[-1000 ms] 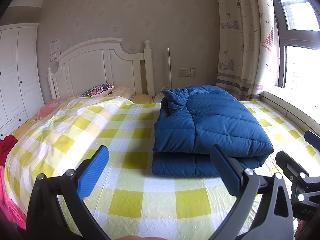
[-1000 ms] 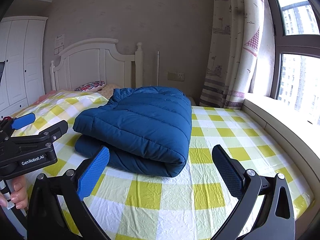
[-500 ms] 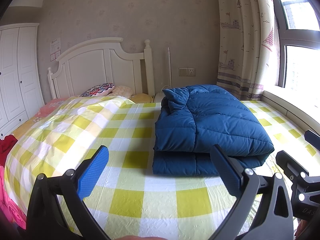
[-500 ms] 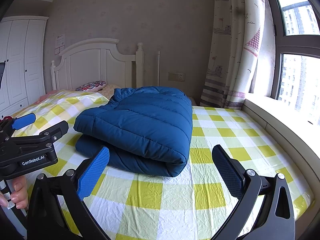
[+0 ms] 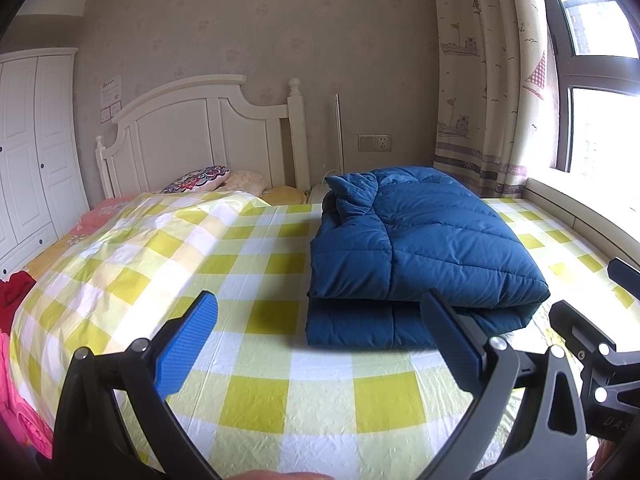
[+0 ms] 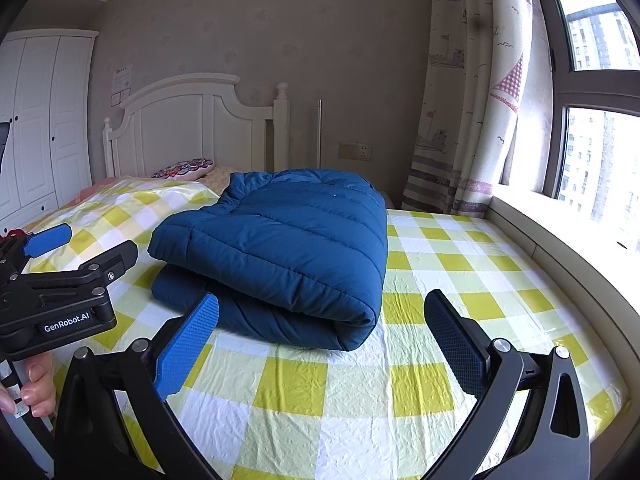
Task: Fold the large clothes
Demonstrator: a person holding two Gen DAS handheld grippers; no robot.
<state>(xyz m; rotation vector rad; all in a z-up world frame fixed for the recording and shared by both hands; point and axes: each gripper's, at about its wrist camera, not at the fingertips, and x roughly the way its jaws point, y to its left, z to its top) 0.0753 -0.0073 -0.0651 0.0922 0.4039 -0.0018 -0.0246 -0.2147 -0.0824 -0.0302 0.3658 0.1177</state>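
A dark blue quilted down coat [image 5: 416,248] lies folded into a thick rectangular bundle on the yellow-and-white checked bed [image 5: 256,360]. It also shows in the right wrist view [image 6: 280,248]. My left gripper [image 5: 320,344] is open and empty, held above the bed's near edge, short of the coat's near-left corner. My right gripper [image 6: 320,344] is open and empty, just short of the coat's near fold. The left gripper shows at the left of the right wrist view [image 6: 64,264], also open.
A white headboard [image 5: 200,140] and pillows [image 5: 200,178] stand at the far end. A white wardrobe [image 5: 32,152] is at the left. A curtain [image 6: 468,120] and window sill [image 6: 560,232] run along the right. Red and pink cloth [image 5: 16,292] hangs at the bed's left edge.
Nothing has visibly changed; both grippers stay open and nearly still, and the coat lies as before.
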